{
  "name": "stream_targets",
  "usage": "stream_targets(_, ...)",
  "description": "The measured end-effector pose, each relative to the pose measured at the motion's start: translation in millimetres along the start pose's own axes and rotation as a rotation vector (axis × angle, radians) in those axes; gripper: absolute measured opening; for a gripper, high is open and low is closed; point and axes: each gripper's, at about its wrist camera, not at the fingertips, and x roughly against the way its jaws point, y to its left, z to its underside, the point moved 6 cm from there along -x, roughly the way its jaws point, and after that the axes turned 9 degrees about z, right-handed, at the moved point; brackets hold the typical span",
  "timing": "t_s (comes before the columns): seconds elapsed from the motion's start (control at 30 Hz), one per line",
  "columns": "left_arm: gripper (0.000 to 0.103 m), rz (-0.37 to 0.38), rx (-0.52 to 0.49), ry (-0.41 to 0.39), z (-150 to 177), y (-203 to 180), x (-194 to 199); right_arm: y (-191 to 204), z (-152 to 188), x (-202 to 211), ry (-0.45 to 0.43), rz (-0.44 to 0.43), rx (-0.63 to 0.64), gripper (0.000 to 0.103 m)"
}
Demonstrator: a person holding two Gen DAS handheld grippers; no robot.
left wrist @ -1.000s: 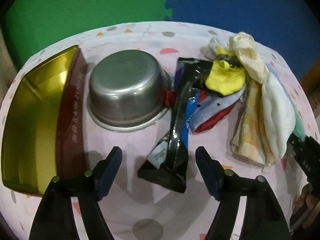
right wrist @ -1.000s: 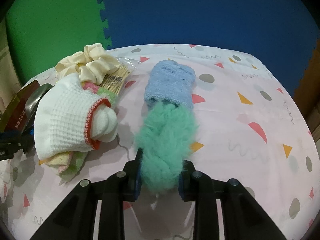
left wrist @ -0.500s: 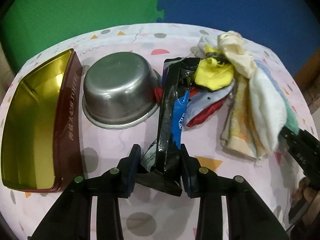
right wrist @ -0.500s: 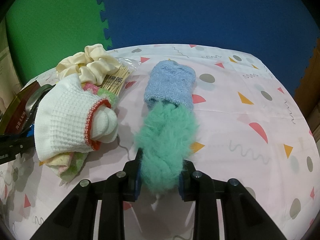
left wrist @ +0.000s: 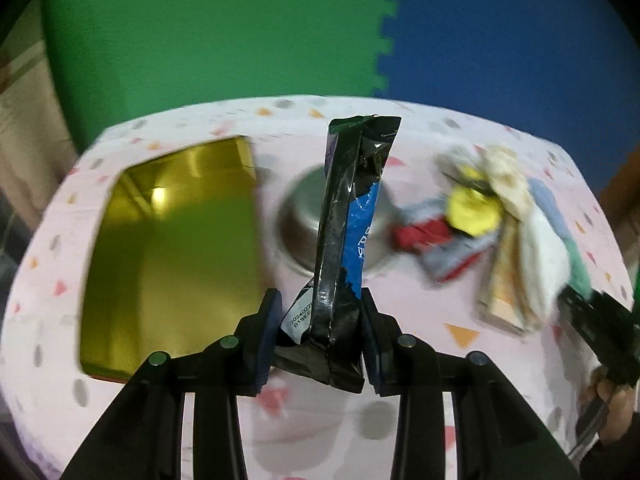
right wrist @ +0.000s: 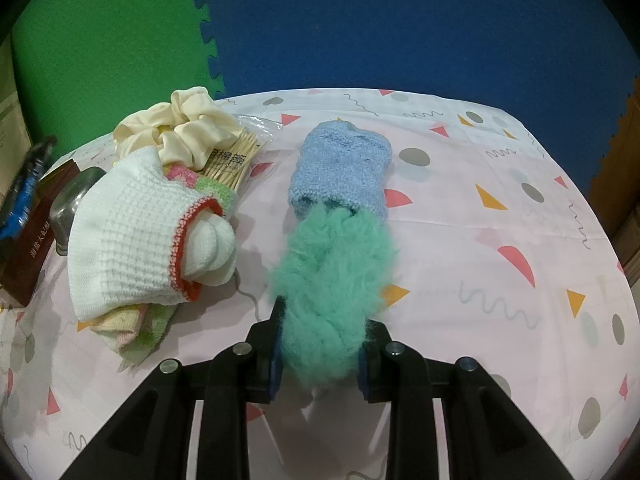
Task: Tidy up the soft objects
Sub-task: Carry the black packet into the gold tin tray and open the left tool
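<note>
— How far along would you say they are?

— Early, by the look of it. Nearest us, the left claw [left wrist: 320,338] has just closed on the glossy black-and-blue foil packet [left wrist: 348,240] and holds it by its lower end, so the packet stands upright, clear of the desk [left wrist: 460,360] with its pale pink patterned cloth. The right claw [right wrist: 318,360] is clamped on the fluffy mint-green sock [right wrist: 332,280], which lies flat on the cloth with its far end tucked into the light blue fleecy sock [right wrist: 340,168].

— Anything put away yet?

— Not that I can see. The gold-lined rectangular tin with dark red sides [left wrist: 172,248] sits open at the left, and I see nothing in it. The round steel bowl [left wrist: 298,216] beyond the packet is partly hidden and blurred, so I can't tell what it holds.

— And the rest of the soft things?

— Heaped between the two claws. There's the white waffle-knit cloth with red trim [right wrist: 128,236] on top of a pastel checked towel [right wrist: 140,326], then the cream satin scrunchie [right wrist: 180,128] farther back beside a clear bag of wooden toothpicks [right wrist: 234,160]. From the left side I also make out something yellow [left wrist: 474,210] and something red [left wrist: 420,234], too smeared to name.

— So nearly all of it is left?

— I'd judge so. Two items are in hand and the pile looks untouched.
</note>
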Motion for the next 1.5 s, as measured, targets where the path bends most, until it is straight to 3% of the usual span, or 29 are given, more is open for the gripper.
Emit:
stream_targets(0.23, 0.034, -0.157, 0.09, -0.03, -5, 77, 8, 0, 0, 0, -0.001, 0.006, 0.004, 0.029)
stream_targets(0.47, 0.034, -0.229, 0.149, 0.004, 6, 131, -3, 1, 0, 0, -0.002, 0.014, 0.011, 0.029)
stream_targets(1.07, 0.03, -0.267, 0.189, 0.037, 8, 169, -25, 0, 0, 1, -0.003, 0.017, 0.014, 0.029)
stream_targets(1.27, 0.037, -0.255, 0.181, 0.045, 9, 167, -25, 0, 1, 1, -0.003, 0.017, 0.014, 0.029)
stream_targets(1.43, 0.063, -0.239, 0.135, -0.002, 8, 148, -10, 1, 1, 1, -0.004, 0.013, 0.011, 0.029)
stream_targets(1.5, 0.065, -0.231, 0.122, -0.017, 7, 141, -4, 0, 0, 1, -0.006, 0.016, 0.007, 0.027)
